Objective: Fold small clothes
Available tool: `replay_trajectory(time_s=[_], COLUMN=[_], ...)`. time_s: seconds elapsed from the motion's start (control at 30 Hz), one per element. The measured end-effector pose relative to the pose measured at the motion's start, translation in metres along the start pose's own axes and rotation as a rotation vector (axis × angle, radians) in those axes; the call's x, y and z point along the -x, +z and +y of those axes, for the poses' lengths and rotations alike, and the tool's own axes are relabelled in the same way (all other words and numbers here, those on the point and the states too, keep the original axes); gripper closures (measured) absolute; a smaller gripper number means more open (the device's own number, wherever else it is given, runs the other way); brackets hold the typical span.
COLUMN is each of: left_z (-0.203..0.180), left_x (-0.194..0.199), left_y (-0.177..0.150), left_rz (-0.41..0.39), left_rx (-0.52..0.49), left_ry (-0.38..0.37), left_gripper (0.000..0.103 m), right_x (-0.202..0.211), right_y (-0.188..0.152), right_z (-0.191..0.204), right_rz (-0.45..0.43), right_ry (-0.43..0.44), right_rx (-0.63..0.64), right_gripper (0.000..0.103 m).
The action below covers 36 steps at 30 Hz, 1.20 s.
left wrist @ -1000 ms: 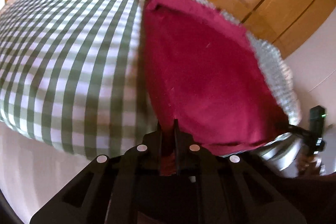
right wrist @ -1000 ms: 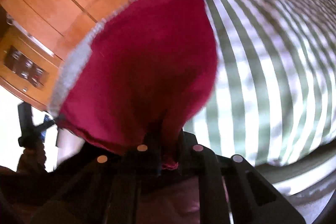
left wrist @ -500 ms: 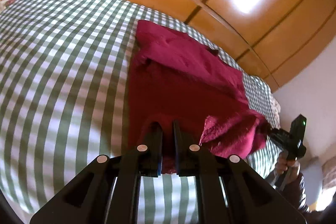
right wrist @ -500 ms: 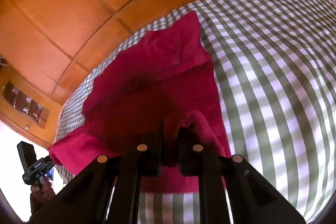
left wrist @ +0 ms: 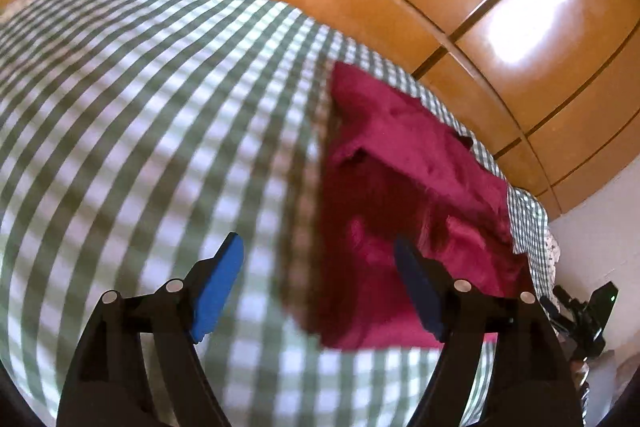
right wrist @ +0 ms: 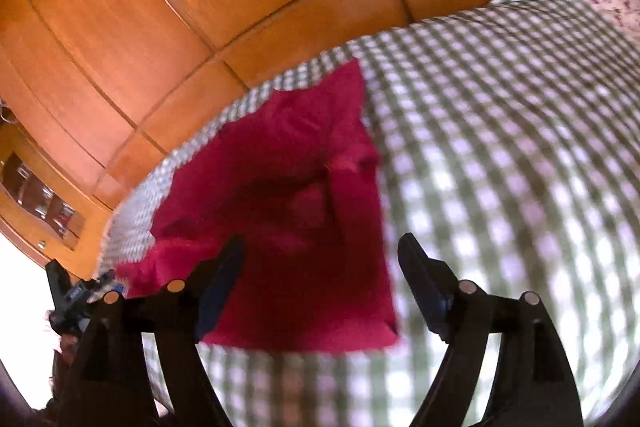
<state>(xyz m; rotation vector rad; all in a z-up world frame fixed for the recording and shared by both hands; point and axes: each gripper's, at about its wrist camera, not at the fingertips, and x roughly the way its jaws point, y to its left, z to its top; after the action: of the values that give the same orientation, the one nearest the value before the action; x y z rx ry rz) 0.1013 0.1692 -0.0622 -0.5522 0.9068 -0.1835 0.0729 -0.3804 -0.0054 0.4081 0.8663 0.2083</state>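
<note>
Both tongs are opening, nothing between their jaws. The red cloth (left wrist: pixel 408 195) lies folded on the checked bed (left wrist: pixel 160 115), ahead and right of the left tongs (left wrist: pixel 318 287), ahead and slightly left of the right tongs (right wrist: pixel 320 283).

Risk: the near fold looks loose and puffed; it may spring open once released, or a pad could snag the edge on withdrawal.

The left view alone shows the cloth's left edge; only the right view shows its squared near-right corner.
</note>
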Motion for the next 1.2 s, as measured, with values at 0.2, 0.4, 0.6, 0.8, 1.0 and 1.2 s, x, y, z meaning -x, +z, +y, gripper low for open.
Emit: replay_trajectory(time_s=[0.2, 0.4, 0.6, 0.8, 1.0, 1.2], left_z=[-0.002, -0.021, -0.023, -0.034, -0.038, -0.029], left_x=[0.004, -0.016, -0.004, 0.023, 0.058, 0.065], left_y=[-0.043, -0.044, -0.054, -0.084, -0.132, -0.109], left_rz=[0.043, 0.102, 0.088, 0.139, 0.215, 0.116], left_rx=[-0.085, -0.162, -0.197, -0.265, -0.349, -0.284], left_ry=[-0.037, -0.062, -0.047, -0.042, -0.023, 0.038], left_gripper=[0.027, 0.086, 0.093, 0.093, 0.093, 0.045], right_x=[-0.030, -0.050, -0.020, 0.008, 0.035, 0.047], right_y=[-0.027, -0.021, -0.027, -0.050, -0.092, -0.072], right_z=[-0.007, 0.006, 0.011, 0.008, -0.001, -0.004], right_rz=[0.063, 0.093, 0.062, 0.095, 0.183, 0.090], right_ry=[-0.071, -0.100, -0.076, -0.077, -0.054, -0.095], right_rx=[0.023, 0.049, 0.068, 0.090, 0.097, 0.083], right_gripper=[0.034, 0.075, 0.084, 0.084, 0.084, 0.052])
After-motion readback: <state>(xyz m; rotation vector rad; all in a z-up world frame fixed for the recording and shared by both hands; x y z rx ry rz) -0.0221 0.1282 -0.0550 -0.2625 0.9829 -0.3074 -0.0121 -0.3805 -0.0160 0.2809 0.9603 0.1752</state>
